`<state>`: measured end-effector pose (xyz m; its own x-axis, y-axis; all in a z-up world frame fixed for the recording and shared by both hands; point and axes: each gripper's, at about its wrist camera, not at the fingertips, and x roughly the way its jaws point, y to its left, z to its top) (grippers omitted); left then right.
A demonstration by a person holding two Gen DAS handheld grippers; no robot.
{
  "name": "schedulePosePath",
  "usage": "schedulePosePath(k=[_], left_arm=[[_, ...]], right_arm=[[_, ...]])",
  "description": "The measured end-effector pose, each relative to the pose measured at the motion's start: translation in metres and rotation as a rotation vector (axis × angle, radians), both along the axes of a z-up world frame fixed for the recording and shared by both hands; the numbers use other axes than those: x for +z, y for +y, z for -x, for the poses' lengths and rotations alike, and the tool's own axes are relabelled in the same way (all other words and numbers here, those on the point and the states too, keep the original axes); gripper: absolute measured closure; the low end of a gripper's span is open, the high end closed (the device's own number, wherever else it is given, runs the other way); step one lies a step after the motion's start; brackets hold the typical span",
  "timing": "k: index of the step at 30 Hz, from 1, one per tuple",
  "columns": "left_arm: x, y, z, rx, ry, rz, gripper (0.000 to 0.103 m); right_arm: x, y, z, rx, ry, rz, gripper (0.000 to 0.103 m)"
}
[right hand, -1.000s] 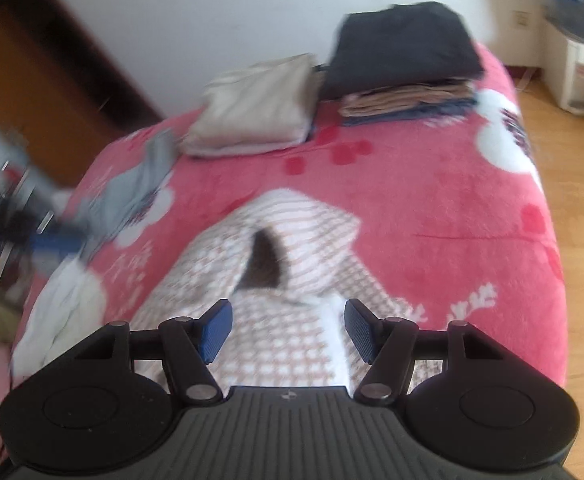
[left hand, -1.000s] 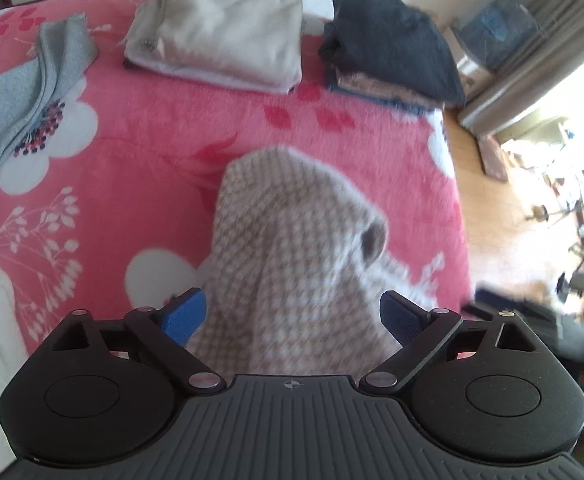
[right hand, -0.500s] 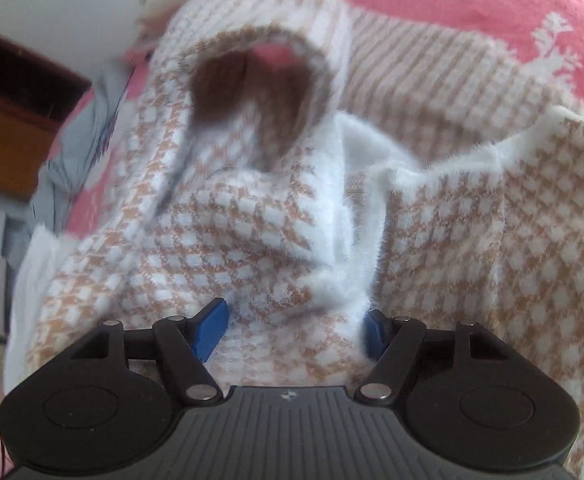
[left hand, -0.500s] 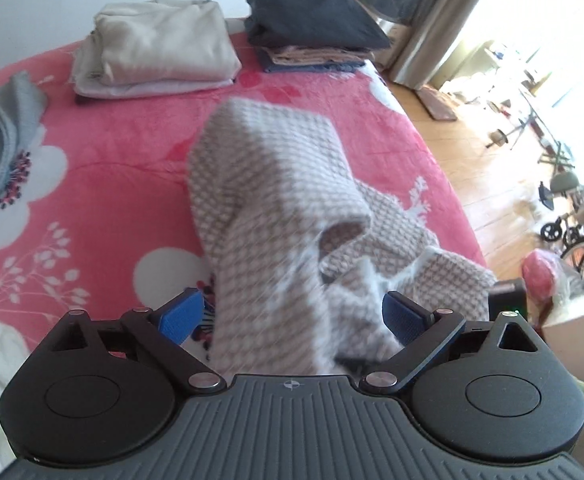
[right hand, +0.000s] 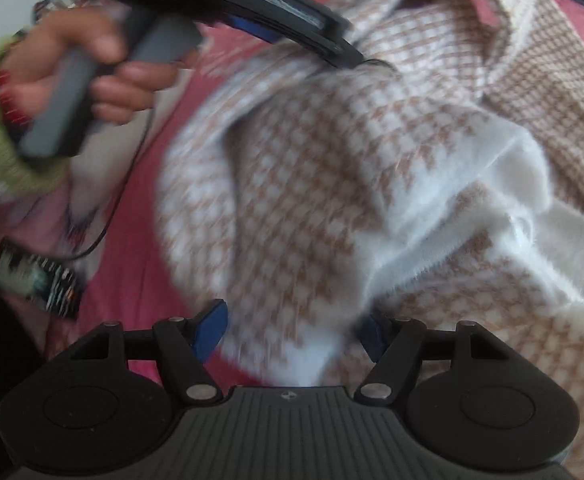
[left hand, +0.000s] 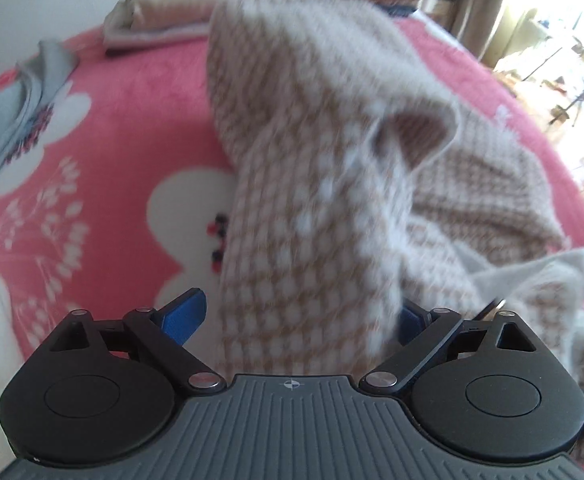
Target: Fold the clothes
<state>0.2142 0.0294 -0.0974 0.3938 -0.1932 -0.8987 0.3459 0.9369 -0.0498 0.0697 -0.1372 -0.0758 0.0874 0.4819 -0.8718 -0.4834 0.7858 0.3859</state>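
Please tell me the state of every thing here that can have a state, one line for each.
Checked sweater: crumpled, unfolded, partly raised off the pink blanket.
Beige clothes: folded, stacked.
Grey garment: unfolded, lying loose.
Left gripper: jaws closing, sweater between them.
Right gripper: jaws apart, sweater between them.

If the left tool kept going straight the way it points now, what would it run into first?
Most likely the brown-and-white checked garment: its fabric fills the gap between the left tool's closing jaws and rises straight ahead. The pink bedspread lies beneath; blur hides the exact depth.
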Motion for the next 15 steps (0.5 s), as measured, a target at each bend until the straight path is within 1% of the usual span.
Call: schedulePosePath(k=[2,3,4,5,7,8,10,11,12,13,14,15], left_arm=[[-0.004,0.004,0.005,0.032,-0.005,0.002,0.015],[-0.004,0.006,0.009,0.043,-0.012,0.010,0.018],[-0.004,0.007,0.012,0.055,-0.019,0.022,0.021],[-0.003,0.008,0.015,0.068,-0.026,0.035,0.024],[-0.002,0.009,0.020,0.082,-0.043,0.047,0.033],[0.000,0.009,0.022,0.085,-0.050,0.046,0.035],[0.002,0.004,0.027,0.097,-0.067,0.030,0.047],[0.005,0.002,0.029,0.105,-0.074,0.022,0.051],[0.006,-0.001,0.032,0.118,-0.085,0.012,0.060],[0.007,-0.005,0.035,0.130,-0.095,0.002,0.070],[0.008,-0.006,0.038,0.144,-0.107,-0.016,0.075],[0.010,-0.007,0.041,0.157,-0.117,-0.040,0.087]], right_arm=[[0.021,-0.021,0.011,0.015,0.007,-0.042,0.033],[0.033,-0.035,0.015,0.005,-0.006,-0.064,0.033],[0.046,-0.052,0.016,-0.022,-0.039,-0.091,0.033],[0.058,-0.070,0.016,-0.060,-0.075,-0.118,0.031],[0.077,-0.111,0.007,-0.194,-0.162,-0.176,0.030],[0.080,-0.129,-0.004,-0.276,-0.201,-0.198,0.030],[0.073,-0.158,-0.028,-0.431,-0.247,-0.236,0.029],[0.060,-0.166,-0.046,-0.476,-0.234,-0.259,0.029],[0.047,-0.174,-0.064,-0.522,-0.222,-0.283,0.029],[0.035,-0.178,-0.081,-0.554,-0.204,-0.300,0.029],[0.024,-0.172,-0.097,-0.557,-0.178,-0.305,0.031],[0.012,-0.166,-0.111,-0.559,-0.154,-0.306,0.032]])
